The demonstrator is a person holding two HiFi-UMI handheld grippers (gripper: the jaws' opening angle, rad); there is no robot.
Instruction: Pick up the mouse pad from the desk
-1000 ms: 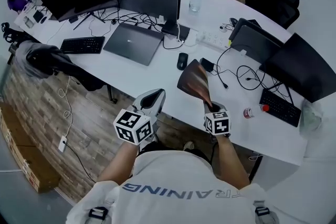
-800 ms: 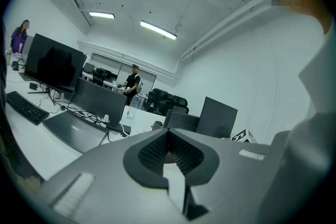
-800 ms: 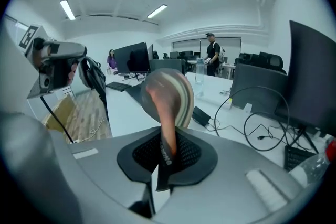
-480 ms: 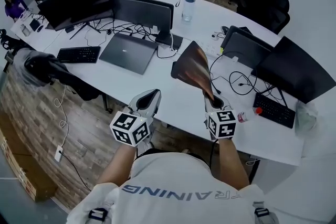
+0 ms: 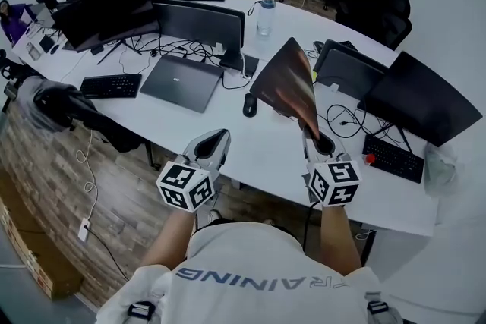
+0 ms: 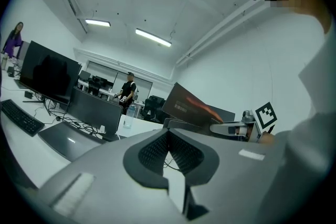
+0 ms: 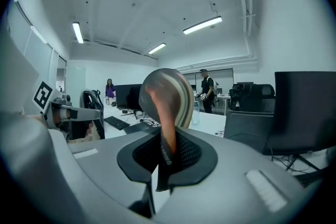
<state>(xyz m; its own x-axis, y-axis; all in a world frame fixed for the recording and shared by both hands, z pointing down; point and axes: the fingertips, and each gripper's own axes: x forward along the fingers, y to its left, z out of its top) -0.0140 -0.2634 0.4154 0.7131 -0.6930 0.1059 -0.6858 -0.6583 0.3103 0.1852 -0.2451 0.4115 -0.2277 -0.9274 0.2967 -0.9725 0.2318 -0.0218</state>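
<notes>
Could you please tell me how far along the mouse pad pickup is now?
Done: the right tool is shut on an edge of the mouse pad, which stands clear above the desk. In hand: holding it up, tilted. Left: nothing obvious; the left tool is shut and empty.

The mouse pad [image 7: 164,96] has its lower edge hidden between the fingers [image 7: 193,153] of the right gripper [image 7: 167,152].

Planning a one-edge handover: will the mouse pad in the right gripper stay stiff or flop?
Likely bendy: the mouse pad curls sideways above the right gripper. Yet it stands up rather than drooping, so probably semi-stiff. Seemingly light: one edge pinch holds it off the desk.
</notes>
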